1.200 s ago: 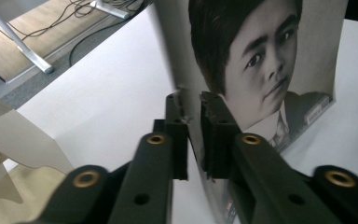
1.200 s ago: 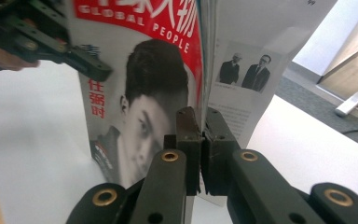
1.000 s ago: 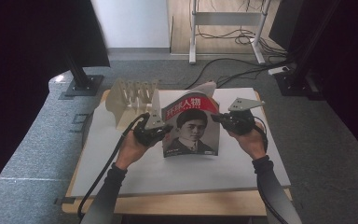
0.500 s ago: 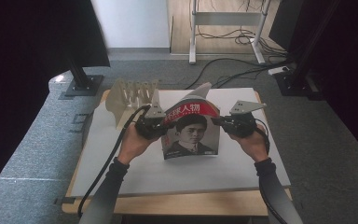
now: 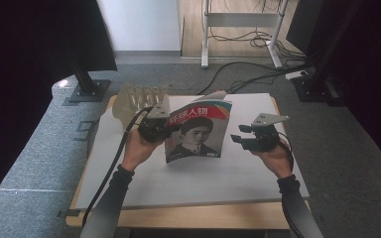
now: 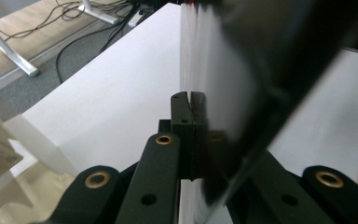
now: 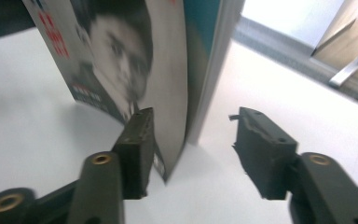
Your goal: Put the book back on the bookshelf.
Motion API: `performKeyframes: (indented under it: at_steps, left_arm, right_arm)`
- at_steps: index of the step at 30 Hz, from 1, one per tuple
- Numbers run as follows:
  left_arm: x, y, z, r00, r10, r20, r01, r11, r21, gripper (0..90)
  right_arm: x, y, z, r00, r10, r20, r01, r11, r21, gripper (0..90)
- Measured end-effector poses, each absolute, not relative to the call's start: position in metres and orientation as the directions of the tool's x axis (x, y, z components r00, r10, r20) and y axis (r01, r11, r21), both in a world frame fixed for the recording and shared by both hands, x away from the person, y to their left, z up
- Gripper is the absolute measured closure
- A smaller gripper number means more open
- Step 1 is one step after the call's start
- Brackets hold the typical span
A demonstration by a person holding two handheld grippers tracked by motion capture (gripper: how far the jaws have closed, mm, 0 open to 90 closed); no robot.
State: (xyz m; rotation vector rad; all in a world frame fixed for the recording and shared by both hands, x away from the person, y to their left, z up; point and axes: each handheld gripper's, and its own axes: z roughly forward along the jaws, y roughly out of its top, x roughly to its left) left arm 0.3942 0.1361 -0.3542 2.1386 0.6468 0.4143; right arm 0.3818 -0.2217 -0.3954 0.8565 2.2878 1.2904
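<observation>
The table (image 5: 188, 178) bears a magazine (image 5: 197, 131) standing on its lower edge. The left gripper (image 5: 159, 130) pinches one side edge; the right gripper (image 5: 242, 135) has just been opening — jaws spread, pulled clear of the other edge — so one grip now steadies it.

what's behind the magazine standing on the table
Behind the magazine, at its left, a pale rack with upright slots stands on the white table. The left gripper clamps the magazine's left edge. The table directly behind it is covered.
</observation>
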Motion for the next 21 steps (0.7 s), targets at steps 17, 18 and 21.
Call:
performKeyframes:
  at_steps: [17, 18, 21]
  left_arm:
    - [0.387, 0.176, -0.334, 0.776, 0.630, 0.006, 0.361, -0.452, 0.815, 87.0]
    - [0.386, 0.179, -0.334, 0.773, 0.635, 0.003, 0.365, -0.449, 0.816, 87.0]
    - [0.383, 0.188, -0.332, 0.758, 0.652, 0.004, 0.374, -0.439, 0.817, 87.0]
  right_arm:
    - [0.377, -0.242, -0.466, -0.655, 0.755, 0.001, 0.439, 0.380, 0.814, 18.3]
    - [0.377, -0.242, -0.469, -0.652, 0.758, 0.001, 0.443, 0.381, 0.812, 16.4]
    - [0.375, -0.242, -0.479, -0.645, 0.765, 0.005, 0.458, 0.381, 0.803, 13.9]
